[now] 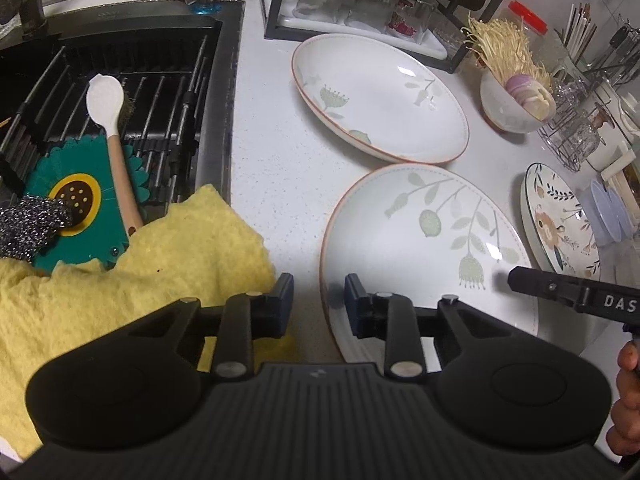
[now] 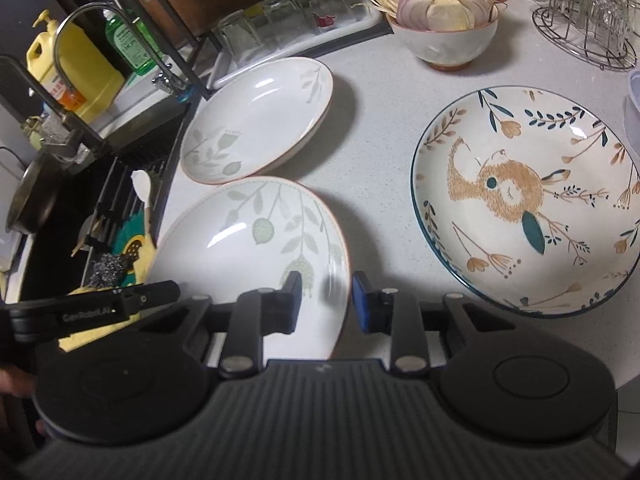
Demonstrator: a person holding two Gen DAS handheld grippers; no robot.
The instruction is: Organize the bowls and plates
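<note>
Three plates lie on the white counter (image 1: 272, 160). The near leaf-patterned plate (image 1: 420, 248) (image 2: 248, 248) sits in front of a matching plate (image 1: 380, 100) (image 2: 260, 120). To the right lies a plate with a fox-like animal and flowers (image 2: 528, 200) (image 1: 560, 224). My left gripper (image 1: 319, 300) straddles the near plate's left rim, one finger over the yellow cloth, one over the plate, pads apart from the rim. My right gripper (image 2: 327, 300) straddles the same plate's right rim, also with a gap. A bowl (image 2: 444, 44) (image 1: 508, 112) holds sliced onion.
A black sink (image 1: 120, 80) on the left holds a rack, a white spoon (image 1: 106, 100), a green mat and a yellow cloth (image 1: 160, 260). Upturned glasses on a tray (image 1: 360, 12) stand behind the plates. A wire glass rack (image 2: 588, 20) is at the back right.
</note>
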